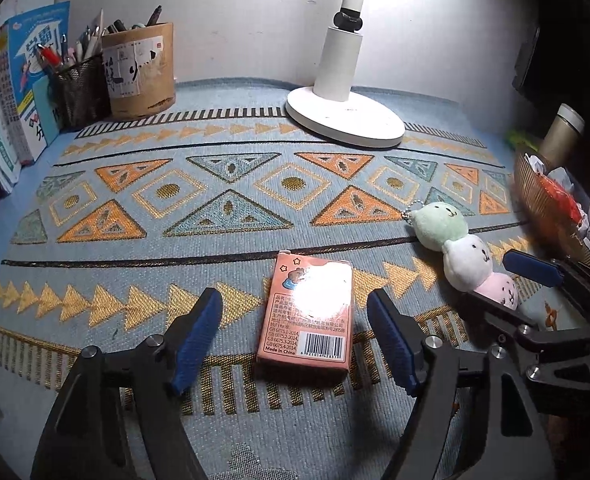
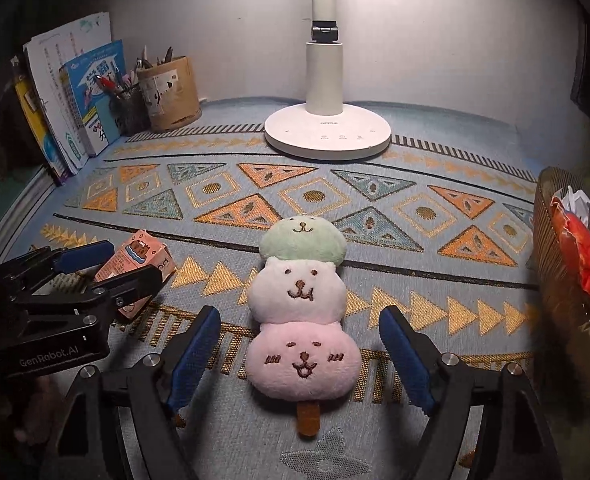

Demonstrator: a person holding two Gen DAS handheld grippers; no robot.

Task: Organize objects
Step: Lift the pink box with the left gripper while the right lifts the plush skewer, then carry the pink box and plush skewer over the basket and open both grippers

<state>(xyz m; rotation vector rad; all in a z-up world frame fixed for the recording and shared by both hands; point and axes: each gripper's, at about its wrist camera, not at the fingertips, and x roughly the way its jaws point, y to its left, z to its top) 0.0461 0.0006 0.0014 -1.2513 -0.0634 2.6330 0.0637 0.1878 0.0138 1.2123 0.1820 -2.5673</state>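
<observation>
likely soft, light plush skewer (image 2: 301, 308) between right gripper's (image 2: 301, 360) spread jaws, best squeezed mid-body; stiff card box (image 1: 307, 312) between left gripper's (image 1: 295, 340) spread jaws.

Pink card box (image 1: 306, 312): flat on the patterned cloth, barcode end toward camera, glare on top face. Plush toy (image 2: 301, 312): three stacked balls, green, white, pink, with embroidered faces and a brown stick; lying face up, near the box.
</observation>
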